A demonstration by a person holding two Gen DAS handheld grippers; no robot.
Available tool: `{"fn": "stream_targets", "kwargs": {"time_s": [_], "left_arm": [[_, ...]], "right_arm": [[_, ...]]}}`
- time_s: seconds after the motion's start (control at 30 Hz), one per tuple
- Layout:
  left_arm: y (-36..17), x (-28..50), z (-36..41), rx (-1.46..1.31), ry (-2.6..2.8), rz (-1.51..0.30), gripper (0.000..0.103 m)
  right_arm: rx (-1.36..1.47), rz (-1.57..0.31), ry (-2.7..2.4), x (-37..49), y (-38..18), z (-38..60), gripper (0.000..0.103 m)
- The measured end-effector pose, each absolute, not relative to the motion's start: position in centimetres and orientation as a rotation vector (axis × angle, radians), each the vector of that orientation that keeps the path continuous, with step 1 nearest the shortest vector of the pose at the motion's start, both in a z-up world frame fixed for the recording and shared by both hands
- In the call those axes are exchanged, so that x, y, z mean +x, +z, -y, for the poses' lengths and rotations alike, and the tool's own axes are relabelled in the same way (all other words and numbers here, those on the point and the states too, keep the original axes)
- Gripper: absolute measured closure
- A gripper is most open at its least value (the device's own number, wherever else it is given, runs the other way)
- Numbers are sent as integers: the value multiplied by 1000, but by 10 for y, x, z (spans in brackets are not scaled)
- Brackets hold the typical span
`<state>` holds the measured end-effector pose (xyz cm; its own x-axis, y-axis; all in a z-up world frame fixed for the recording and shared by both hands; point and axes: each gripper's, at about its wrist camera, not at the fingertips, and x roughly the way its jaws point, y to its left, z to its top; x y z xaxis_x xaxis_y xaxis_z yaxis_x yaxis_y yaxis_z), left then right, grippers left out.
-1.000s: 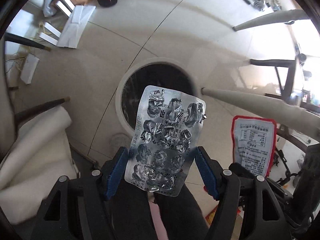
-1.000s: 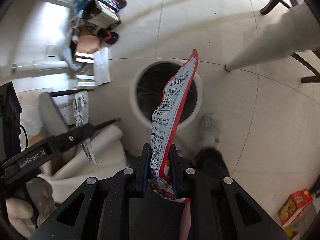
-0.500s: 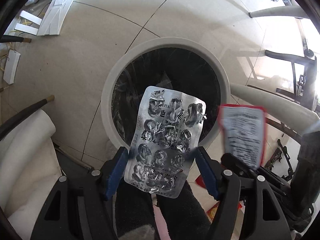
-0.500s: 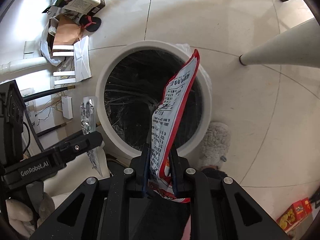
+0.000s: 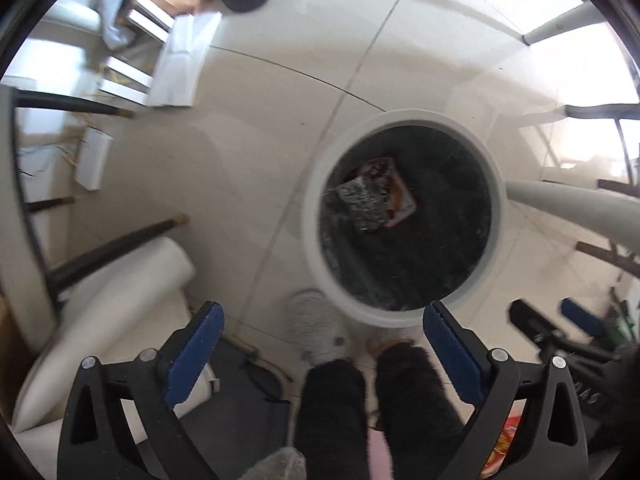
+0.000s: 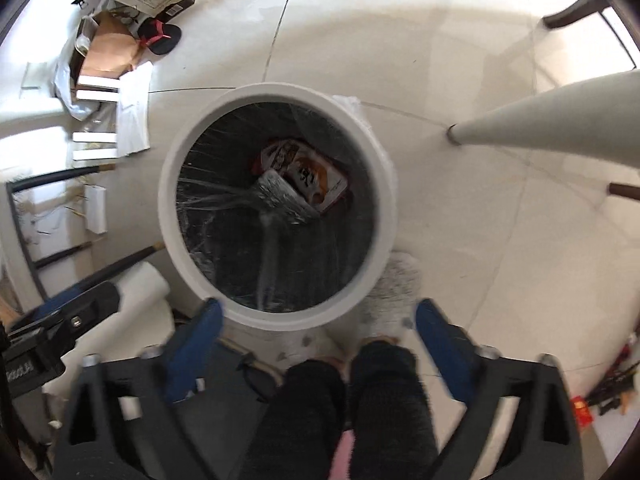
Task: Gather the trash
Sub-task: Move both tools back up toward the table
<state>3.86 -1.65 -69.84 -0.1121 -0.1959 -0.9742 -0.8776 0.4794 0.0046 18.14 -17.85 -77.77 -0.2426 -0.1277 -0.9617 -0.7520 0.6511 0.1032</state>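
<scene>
Centre of both wrist views: a round white-rimmed trash bin (image 6: 276,92) with a dark liner, standing on the pale tiled floor (image 6: 420,40). Two pieces of trash lie at its bottom, a red-edged snack wrapper (image 6: 308,174) and a silver blister pack (image 5: 362,198) resting partly over it.

Task judged well along for these two items: both are in the bin, nothing carried. Whether more trash waits elsewhere cannot be told; a small red carton (image 6: 580,412) at lower right of the right view may be a candidate.

Left hand-held gripper (image 5: 322,350): jaws opening, spread wide, nothing between the blue pads. Right hand-held gripper (image 6: 318,340): likewise opening, wide apart, empty. Both point steeply down over the near rim.

Room: clutter of boxes and papers (image 6: 120,64) at upper left, a cream table leg (image 6: 560,128) at right, dark-trousered legs (image 5: 376,412) and fluffy slippers (image 6: 400,280) of the person at lower centre.
</scene>
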Motion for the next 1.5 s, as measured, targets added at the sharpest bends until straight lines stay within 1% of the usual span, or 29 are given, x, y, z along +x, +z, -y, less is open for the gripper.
{"fn": "stream_targets", "kwargs": {"time_s": [0.27, 0.43, 0.57, 0.93, 1.1, 1.3, 1.4, 1.5], "left_arm": [[-643, 18, 28, -888, 816, -1593, 1], [-594, 13, 36, -879, 825, -1568, 1], [-550, 9, 45, -866, 818, -1543, 1], [-429, -4, 67, -828, 789, -1489, 1], [-372, -3, 72, -802, 783, -1420, 1], [-309, 34, 56, -669, 817, -1301, 0], [-289, 69, 43, -567, 835, -1275, 0], [-276, 117, 26, -463, 786, -1274, 0]], "right_arm": [[-741, -1662, 701, 170, -718, 186, 0], [-733, -1630, 710, 161, -668, 192, 0], [-716, -1615, 717, 157, -617, 202, 0], [-657, -1549, 768, 153, -456, 233, 0], [-606, -1546, 805, 150, -387, 242, 0], [-480, -1533, 855, 173, -303, 242, 0], [-407, -1510, 861, 204, -263, 238, 0], [-359, -1459, 853, 253, -231, 234, 0]]}}
